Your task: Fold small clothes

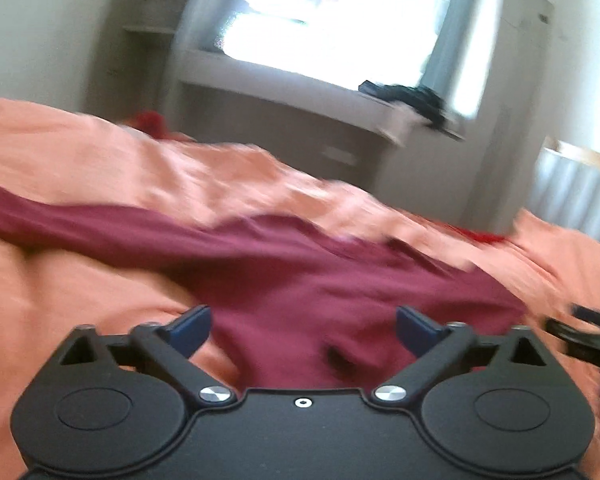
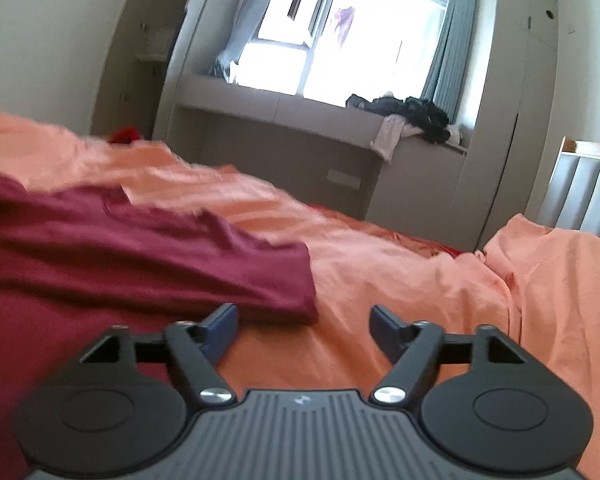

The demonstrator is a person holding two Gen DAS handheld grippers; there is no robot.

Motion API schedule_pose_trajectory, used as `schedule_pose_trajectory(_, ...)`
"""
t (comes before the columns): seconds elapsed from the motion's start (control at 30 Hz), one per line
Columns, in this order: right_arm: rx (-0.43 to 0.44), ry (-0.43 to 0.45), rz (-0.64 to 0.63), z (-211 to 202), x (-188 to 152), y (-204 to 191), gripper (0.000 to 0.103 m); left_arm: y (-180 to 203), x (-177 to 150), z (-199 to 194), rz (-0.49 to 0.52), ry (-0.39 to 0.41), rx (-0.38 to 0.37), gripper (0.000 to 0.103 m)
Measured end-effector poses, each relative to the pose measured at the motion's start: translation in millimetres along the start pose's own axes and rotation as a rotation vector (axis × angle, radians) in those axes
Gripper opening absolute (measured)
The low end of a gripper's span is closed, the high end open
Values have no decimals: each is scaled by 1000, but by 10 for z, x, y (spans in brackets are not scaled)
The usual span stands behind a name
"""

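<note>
A dark red garment (image 1: 284, 276) lies spread on the orange bedsheet (image 1: 80, 280). My left gripper (image 1: 303, 330) is open and empty, with its jaws wide apart just above the garment's near edge. In the right wrist view the same garment (image 2: 140, 256) lies to the left, and its right corner ends near my left fingertip (image 2: 220, 330). My right gripper (image 2: 303, 328) is open and empty over bare sheet (image 2: 380, 280) beside that corner. The right gripper's body (image 1: 580, 336) shows at the right edge of the left wrist view.
A window ledge (image 2: 300, 112) with a pile of dark clothes (image 2: 412, 114) runs behind the bed. A tall wardrobe (image 2: 512, 120) stands at the right. A grey padded headboard (image 2: 580, 192) is at the far right. A bright red item (image 2: 126, 135) lies at the bed's far edge.
</note>
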State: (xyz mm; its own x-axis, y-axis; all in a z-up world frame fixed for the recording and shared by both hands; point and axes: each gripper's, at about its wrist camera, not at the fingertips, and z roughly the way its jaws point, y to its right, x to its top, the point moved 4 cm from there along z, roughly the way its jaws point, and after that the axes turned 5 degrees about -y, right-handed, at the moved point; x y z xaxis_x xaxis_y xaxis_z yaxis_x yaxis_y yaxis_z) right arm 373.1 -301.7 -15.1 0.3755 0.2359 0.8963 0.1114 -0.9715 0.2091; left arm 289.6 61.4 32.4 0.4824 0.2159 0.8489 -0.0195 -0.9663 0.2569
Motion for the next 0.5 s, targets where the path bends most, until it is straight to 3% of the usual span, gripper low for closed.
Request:
schedule_pose_trajectory(0.17,99,61,74,-381,67,-167,103,-588,230,-105,-16,0,209,102)
schedule_pose_trajectory(0.3,161,97,64,-563,53,-356,103,-1231,459,-275,-97,11,365,102)
schedule_pose_trajectory(0.4,179,115,66,-611,53,-436,103,-1781,586,-465,-202,75,439,102)
schedule_pose_trajectory(0.5,184,119,82,-601,48,-473,103,-2206,634,-590,-298,145,467,102)
